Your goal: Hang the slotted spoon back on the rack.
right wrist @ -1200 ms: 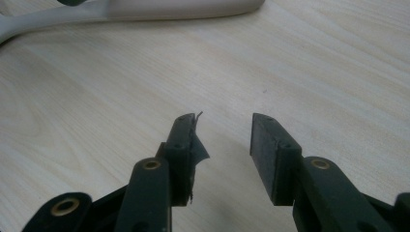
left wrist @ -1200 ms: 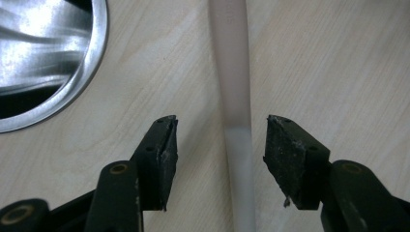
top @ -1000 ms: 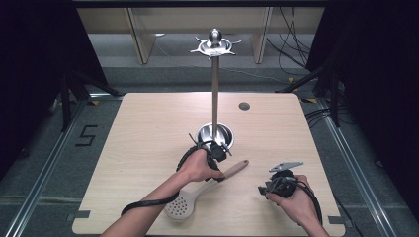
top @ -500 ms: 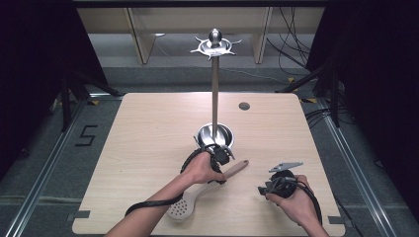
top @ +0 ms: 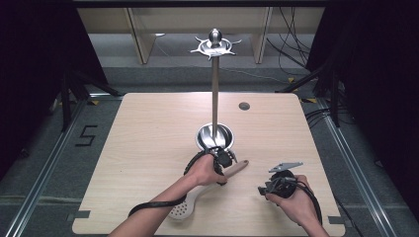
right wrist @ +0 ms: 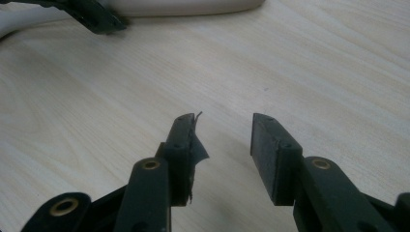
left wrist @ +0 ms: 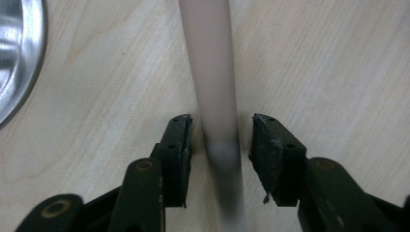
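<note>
A pale slotted spoon lies on the wooden table, its beige handle pointing up and right. My left gripper straddles that handle. Its jaws have just been closing, and in the left gripper view a thin gap still shows between each pad and the handle. My right gripper rests low over bare wood near the front right, open with nothing between its fingers. In the right gripper view, the handle's end crosses the top.
A tall metal stand rises from a shiny bowl-shaped base just behind the left hand, with a hooked crown on top. The base's rim shows beside the handle. A small dark disc sits at the table's back right.
The left hand has shifted slightly over the spoon's handle. The right hand and the spoon have stayed where they were.
</note>
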Motion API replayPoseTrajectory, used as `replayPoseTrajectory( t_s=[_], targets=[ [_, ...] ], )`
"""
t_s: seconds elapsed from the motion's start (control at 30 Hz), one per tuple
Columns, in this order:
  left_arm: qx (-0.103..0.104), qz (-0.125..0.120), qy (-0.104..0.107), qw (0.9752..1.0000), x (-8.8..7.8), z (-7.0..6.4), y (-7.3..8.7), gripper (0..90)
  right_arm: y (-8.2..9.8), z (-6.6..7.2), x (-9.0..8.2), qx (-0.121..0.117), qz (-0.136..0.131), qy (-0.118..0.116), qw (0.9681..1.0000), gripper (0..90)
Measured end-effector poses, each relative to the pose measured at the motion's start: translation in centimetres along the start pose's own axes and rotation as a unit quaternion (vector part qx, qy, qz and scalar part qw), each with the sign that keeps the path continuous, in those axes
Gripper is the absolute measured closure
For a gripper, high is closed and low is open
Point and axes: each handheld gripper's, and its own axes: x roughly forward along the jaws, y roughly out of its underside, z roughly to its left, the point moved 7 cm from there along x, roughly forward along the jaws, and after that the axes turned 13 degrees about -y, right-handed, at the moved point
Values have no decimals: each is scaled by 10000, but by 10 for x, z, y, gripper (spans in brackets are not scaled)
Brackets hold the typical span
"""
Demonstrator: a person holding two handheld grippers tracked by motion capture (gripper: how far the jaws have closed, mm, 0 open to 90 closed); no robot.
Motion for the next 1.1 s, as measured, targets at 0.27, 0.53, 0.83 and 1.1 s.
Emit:
replayPoseTrajectory(
  t_s=[0.27, 0.53, 0.83, 1.1],
  targets=[
    [-73, 91, -155, 9998, -1, -2, 1, 730, 1, 0, 0, -70, 50, 9, 10000, 617],
    [-35, -175, -144, 9997, -7, -1, 5, 747, 1, -1, 0, -55, 34, 0, 10000, 617],
    [-344, -1008, -242, 9940, -41, 7, 9, 747, 1, 0, 0, -47, 40, 13, 10000, 615],
    [-900, -1972, -378, 9755, -74, 19, 18, 747, -1, 0, 2, -24, -34, 25, 10000, 611]
  ],
)
